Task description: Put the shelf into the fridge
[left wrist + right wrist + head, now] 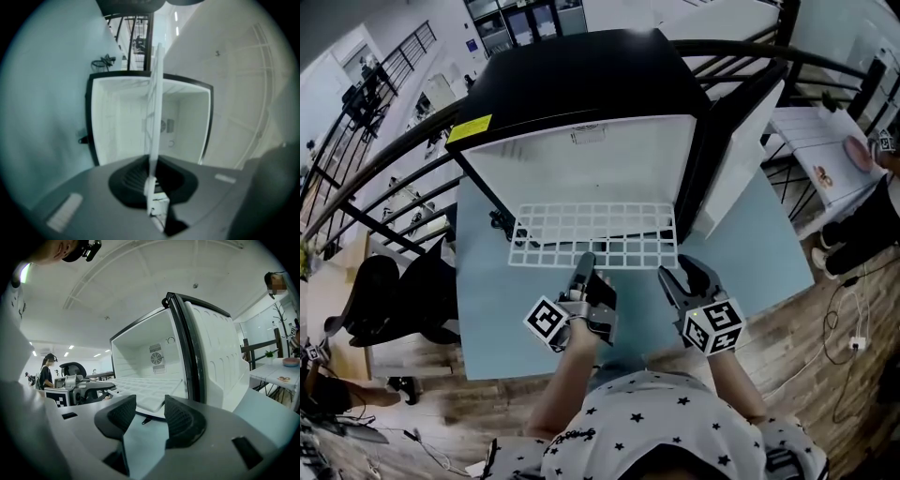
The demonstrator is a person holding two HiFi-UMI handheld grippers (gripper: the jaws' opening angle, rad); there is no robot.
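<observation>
Head view shows the fridge [577,79] open at the far edge of the pale blue surface [492,319], its door [739,155] swung out to the right. The white wire shelf [595,234] lies level at the fridge's mouth, its near edge out over the surface. The left gripper [584,262] is clenched on that near edge. The right gripper [680,272] hangs just beside the shelf's near right corner, jaws parted, holding nothing.

The fridge [581,80] has a smooth black top and smooth white plastic inside; the shelf [594,235] is white coated wire.
</observation>
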